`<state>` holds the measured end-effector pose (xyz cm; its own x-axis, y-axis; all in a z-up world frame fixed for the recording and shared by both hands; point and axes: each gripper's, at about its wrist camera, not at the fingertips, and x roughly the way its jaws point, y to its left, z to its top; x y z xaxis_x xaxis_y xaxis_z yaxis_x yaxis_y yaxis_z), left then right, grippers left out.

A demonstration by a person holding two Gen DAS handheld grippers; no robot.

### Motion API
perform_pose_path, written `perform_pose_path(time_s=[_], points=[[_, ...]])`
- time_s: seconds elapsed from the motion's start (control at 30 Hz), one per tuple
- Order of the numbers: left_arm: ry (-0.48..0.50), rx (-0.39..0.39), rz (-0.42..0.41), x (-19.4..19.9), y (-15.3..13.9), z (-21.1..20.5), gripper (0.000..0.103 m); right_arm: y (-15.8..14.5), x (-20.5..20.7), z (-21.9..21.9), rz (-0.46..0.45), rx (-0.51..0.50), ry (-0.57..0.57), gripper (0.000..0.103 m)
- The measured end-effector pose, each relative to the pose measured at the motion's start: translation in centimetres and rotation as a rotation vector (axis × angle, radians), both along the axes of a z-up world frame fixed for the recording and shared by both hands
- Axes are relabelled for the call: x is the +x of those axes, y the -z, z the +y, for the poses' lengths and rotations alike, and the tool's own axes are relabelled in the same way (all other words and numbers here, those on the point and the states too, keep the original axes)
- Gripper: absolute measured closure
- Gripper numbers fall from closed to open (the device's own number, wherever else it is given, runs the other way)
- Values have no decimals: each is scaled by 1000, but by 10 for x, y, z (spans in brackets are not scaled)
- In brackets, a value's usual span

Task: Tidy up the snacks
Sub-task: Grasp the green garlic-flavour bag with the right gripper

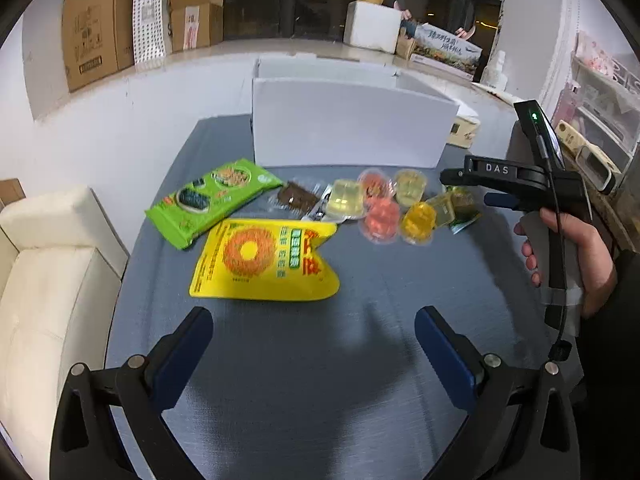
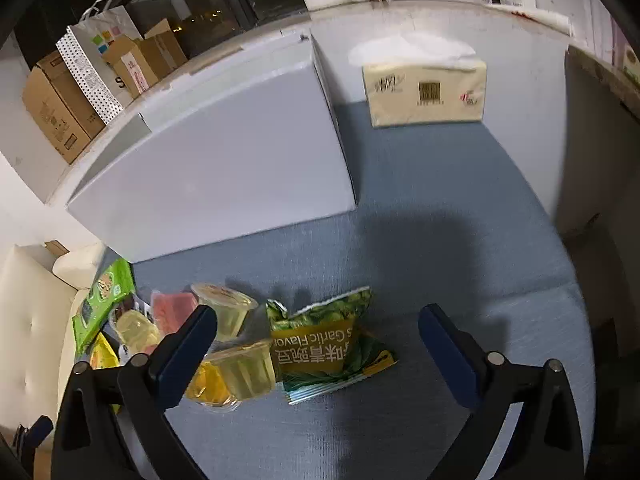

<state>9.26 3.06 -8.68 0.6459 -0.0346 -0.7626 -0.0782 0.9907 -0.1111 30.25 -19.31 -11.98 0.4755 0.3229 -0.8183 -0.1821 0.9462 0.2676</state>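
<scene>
Right wrist view: right gripper [image 2: 318,334] gapes empty over the pea packet [image 2: 332,354], lower centre. Centre it before closing. Left gripper [image 1: 314,338] is wide, empty.

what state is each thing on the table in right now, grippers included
left gripper: open, empty, above bare cloth
right gripper: open, green pea packet between its fingers, untouched
white foam box: upright, top open
yellow snack bag: lying flat, sealed
green seaweed cracker bag: lying flat
clear jelly cups: clustered, sealed
green pea packet: lying crumpled
tissue pack: tissue sticking out
</scene>
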Motion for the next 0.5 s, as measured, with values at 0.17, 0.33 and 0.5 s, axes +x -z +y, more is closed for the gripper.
perform_pose_path(time_s=[0.17,0.33,0.5], points=[[-12,-4,25,6,13,5,0,9,-6,-1,-12,-18,-22,45],[-50,-37,51,20,20,19,0,-7,-18,-4,-74,-45,-41,51],[-57,-27,80,44,28,26,0,-37,-40,-15,-143,-6,-43,52]])
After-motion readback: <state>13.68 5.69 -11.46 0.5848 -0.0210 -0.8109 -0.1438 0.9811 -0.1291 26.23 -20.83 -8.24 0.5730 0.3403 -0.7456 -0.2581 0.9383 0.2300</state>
